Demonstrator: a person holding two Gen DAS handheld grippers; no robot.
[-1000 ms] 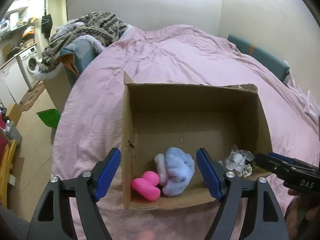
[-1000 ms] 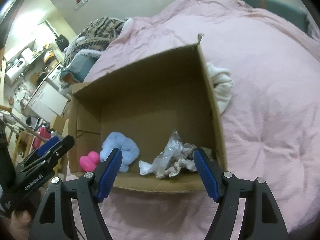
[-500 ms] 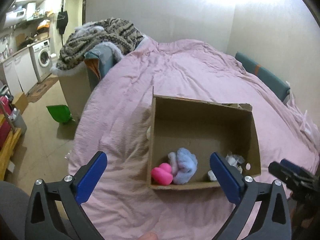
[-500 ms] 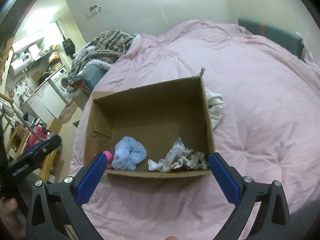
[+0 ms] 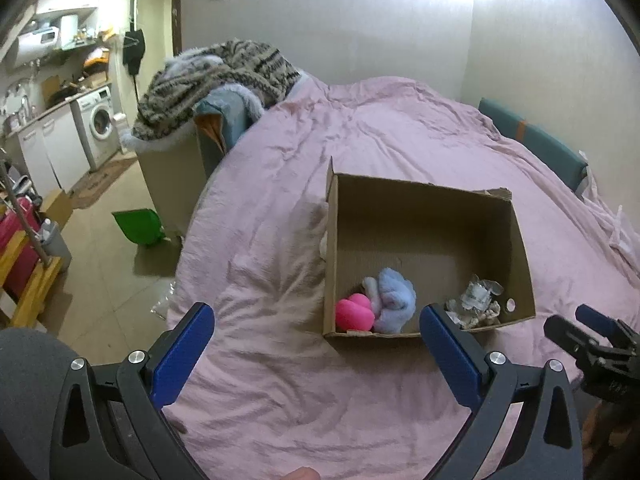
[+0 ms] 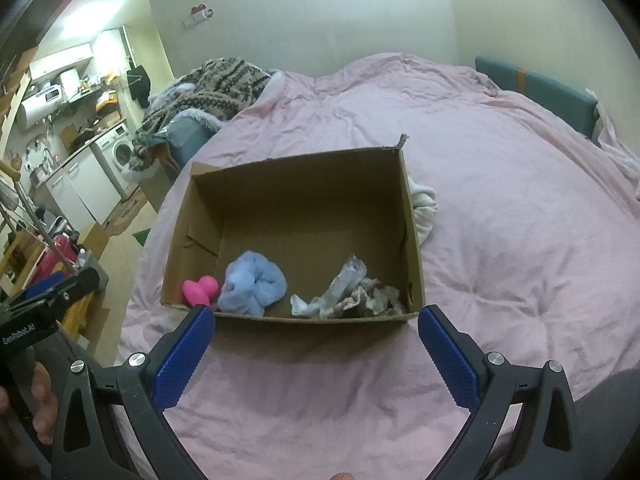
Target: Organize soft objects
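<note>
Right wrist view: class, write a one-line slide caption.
Open right gripper above pink bedspread, facing cardboard box holding pink toy, blue plush, crumpled wrapper.

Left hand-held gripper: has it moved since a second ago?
Yes. The left hand-held gripper has pulled back and up from the cardboard box, which now looks smaller and sits farther ahead; its jaws are wider and empty.

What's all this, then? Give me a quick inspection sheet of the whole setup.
Surface: pink bedspread, wrinkled.
Job's things: cardboard box holds a pink toy, blue fluffy cloth and grey crumpled bundle along its near wall.
Clutter: white cloth beside the box, outside it.
Grippers: left gripper and right gripper both open, empty.
Cables: nothing seen.
Surroundings: patterned blanket, washing machine, green dustpan.
</note>
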